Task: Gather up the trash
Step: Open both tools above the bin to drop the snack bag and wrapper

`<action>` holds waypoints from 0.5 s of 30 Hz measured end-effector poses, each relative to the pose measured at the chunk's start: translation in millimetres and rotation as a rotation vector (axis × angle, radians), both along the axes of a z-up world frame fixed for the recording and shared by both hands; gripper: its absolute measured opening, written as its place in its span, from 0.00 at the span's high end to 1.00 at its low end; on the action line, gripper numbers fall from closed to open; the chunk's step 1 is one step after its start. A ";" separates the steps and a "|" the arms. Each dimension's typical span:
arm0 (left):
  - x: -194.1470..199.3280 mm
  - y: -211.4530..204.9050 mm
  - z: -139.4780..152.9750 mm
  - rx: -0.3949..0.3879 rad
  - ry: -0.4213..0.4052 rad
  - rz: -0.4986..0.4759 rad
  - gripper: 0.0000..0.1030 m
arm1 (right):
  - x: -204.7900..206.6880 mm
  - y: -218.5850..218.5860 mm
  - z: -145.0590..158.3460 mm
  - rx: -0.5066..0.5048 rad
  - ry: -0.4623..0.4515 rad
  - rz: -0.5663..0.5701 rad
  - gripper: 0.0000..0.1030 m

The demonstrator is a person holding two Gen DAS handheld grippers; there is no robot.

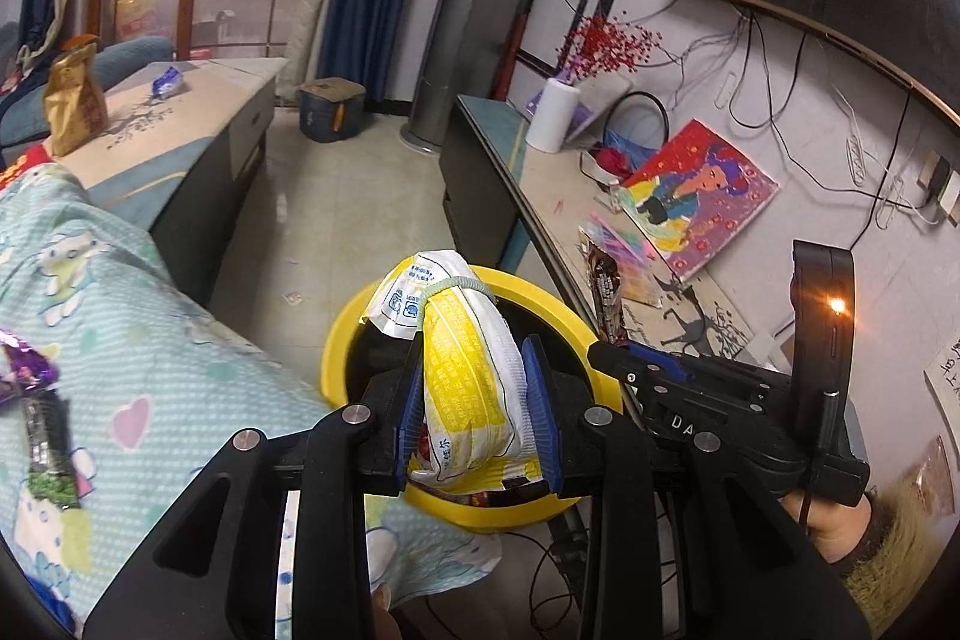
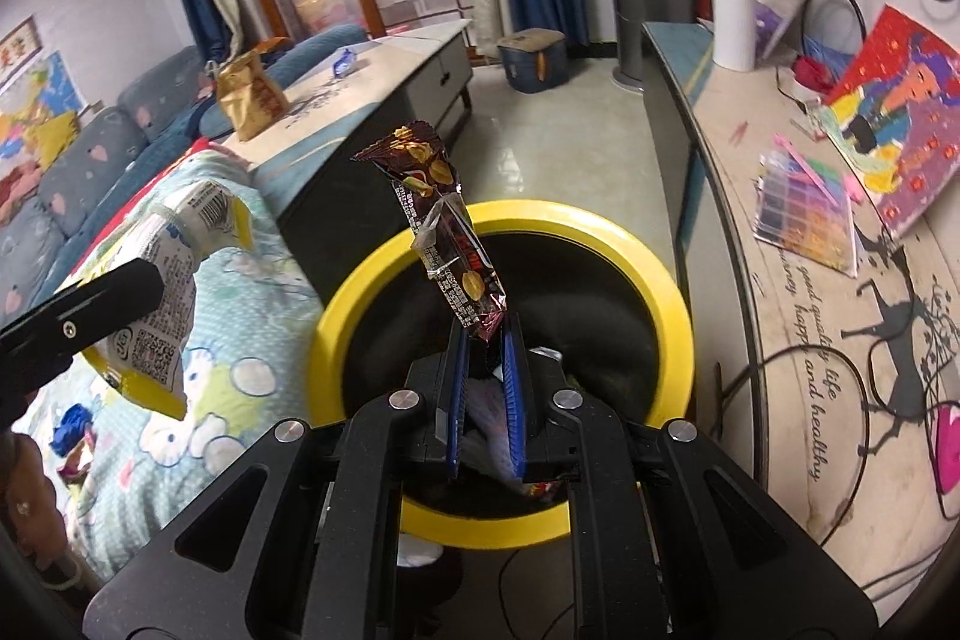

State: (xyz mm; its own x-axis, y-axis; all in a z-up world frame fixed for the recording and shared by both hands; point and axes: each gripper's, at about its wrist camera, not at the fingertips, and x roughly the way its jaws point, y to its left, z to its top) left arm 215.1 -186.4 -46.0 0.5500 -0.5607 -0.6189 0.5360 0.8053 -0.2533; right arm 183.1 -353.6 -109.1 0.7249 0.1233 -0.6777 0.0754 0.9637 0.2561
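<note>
My left gripper [image 1: 474, 370] is shut on a folded yellow and white packet [image 1: 468, 376] tied with a green band, held over the yellow-rimmed bin [image 1: 342, 334]. My right gripper [image 2: 483, 340] is shut on the lower end of a dark brown snack wrapper [image 2: 444, 232], which stands upright over the same bin [image 2: 672, 292]. The bin has a black liner with some wrappers inside. The right gripper with its wrapper also shows in the left wrist view [image 1: 606, 292]. The left gripper's packet shows in the right wrist view [image 2: 162, 298] at the left.
A blue cartoon blanket [image 1: 138, 328] lies left of the bin with a purple wrapper [image 1: 24, 370] and a dark green wrapper [image 1: 51, 454] on it. A coffee table holds a gold bag [image 1: 72, 100] and a blue wrapper [image 1: 168, 81]. A long cabinet [image 2: 780, 280] with clutter and cables runs along the right.
</note>
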 end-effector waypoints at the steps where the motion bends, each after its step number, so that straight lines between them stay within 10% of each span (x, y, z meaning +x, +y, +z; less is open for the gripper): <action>1: 0.5 -2.7 -2.1 0.002 0.003 -0.005 0.71 | -0.1 -2.1 -1.7 0.004 0.005 -0.006 0.93; 15: 24.7 -38.1 -43.6 0.048 0.082 -0.054 0.71 | 7.9 -28.5 -28.0 0.049 0.071 -0.058 0.93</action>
